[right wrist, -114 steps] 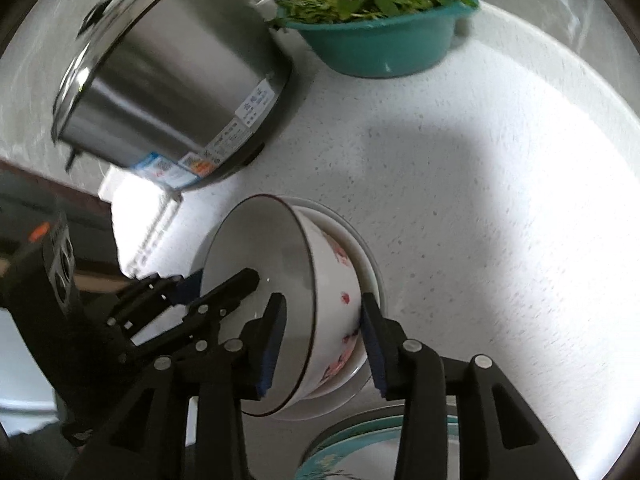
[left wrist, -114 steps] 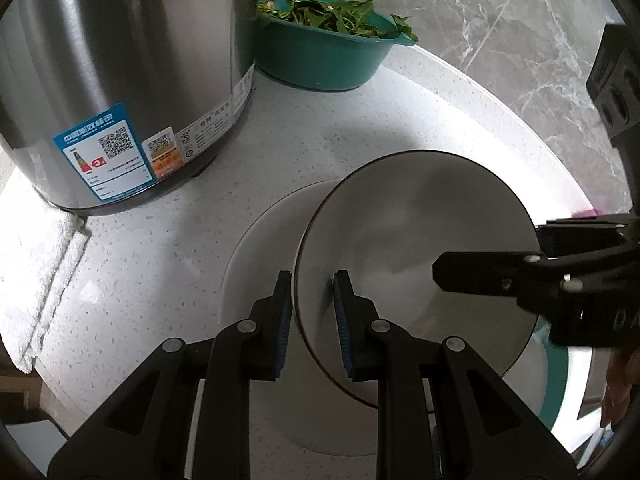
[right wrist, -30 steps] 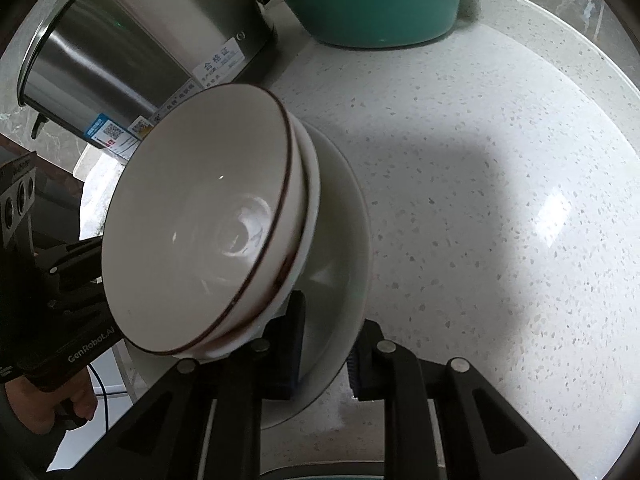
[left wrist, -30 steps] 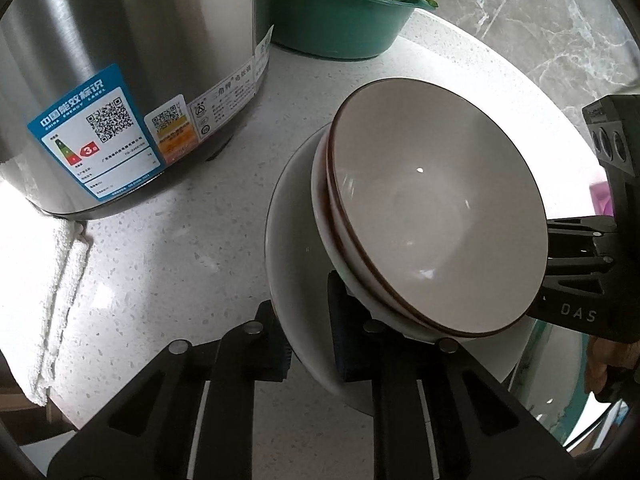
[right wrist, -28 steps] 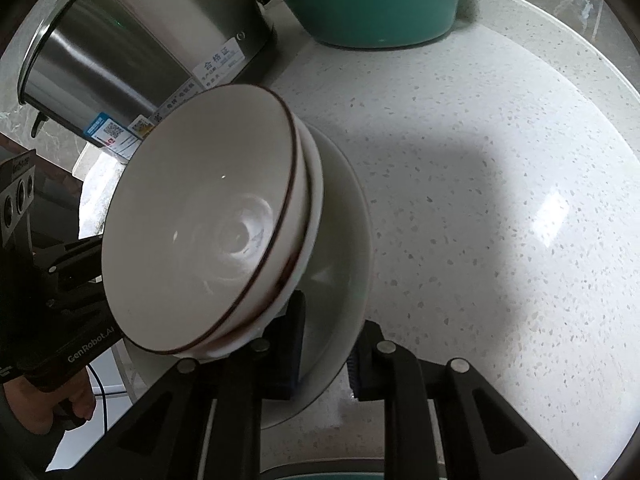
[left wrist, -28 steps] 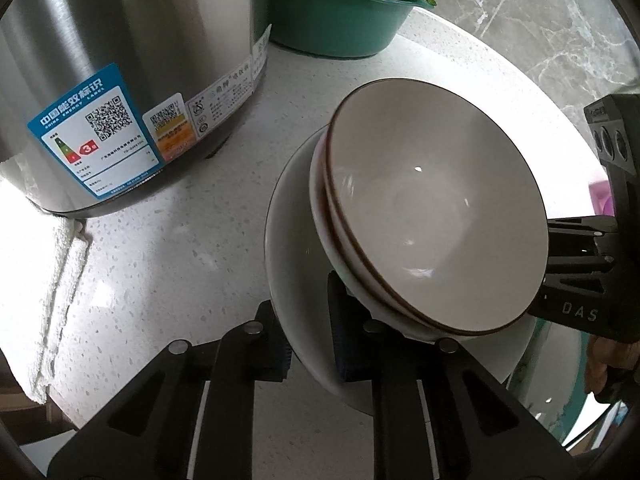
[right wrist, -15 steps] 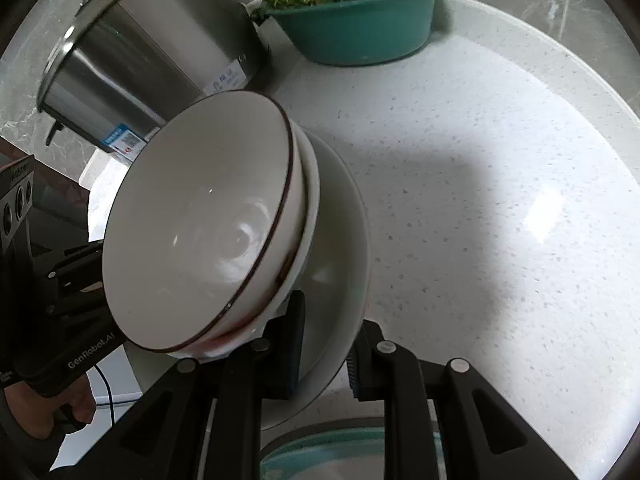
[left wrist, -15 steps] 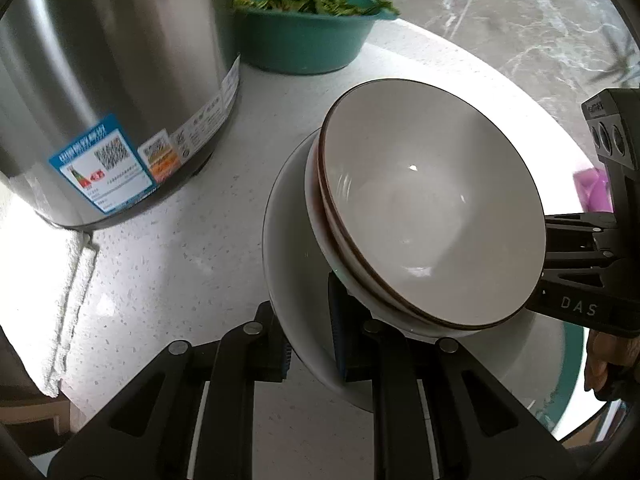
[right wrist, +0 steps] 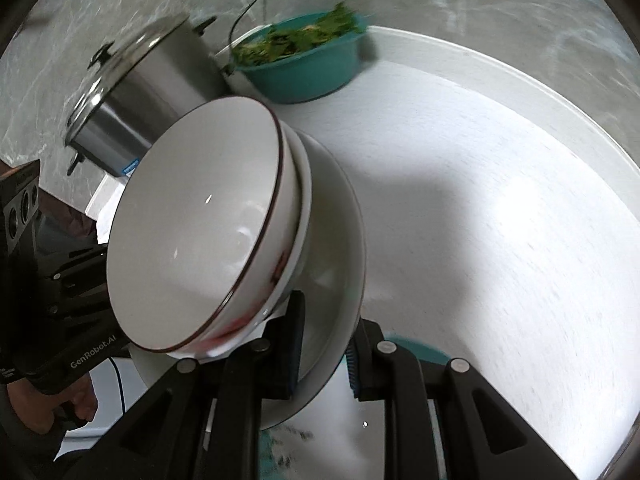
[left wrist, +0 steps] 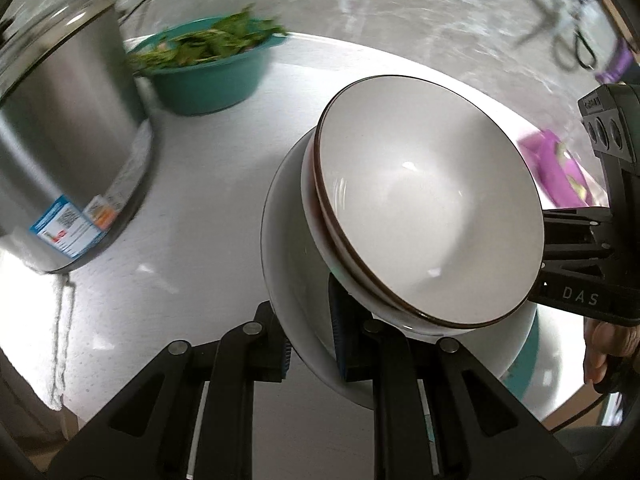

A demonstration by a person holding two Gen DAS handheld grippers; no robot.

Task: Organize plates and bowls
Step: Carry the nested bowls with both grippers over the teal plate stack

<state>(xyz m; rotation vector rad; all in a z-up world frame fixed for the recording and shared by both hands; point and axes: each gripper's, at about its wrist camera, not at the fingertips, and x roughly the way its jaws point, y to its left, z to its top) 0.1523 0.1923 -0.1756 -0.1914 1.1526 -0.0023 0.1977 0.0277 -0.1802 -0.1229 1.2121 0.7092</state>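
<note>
Lifted higher, both tools (left wrist: 310, 350) (right wrist: 324, 354) clamp the plate (left wrist: 288, 272).

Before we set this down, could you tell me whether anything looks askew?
Yes: the white plate, pinched at opposite rims by both claws, carries two nested bowls sitting off-centre toward the left claw, so they might slide.

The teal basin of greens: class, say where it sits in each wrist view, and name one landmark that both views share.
Left wrist view: the teal basin of greens sits upper left, just right of the steel pot.
Right wrist view: the basin sits top centre, again right of the pot.
Shared landmark: the brown-rimmed bowl, stacked on the white plate.
</note>
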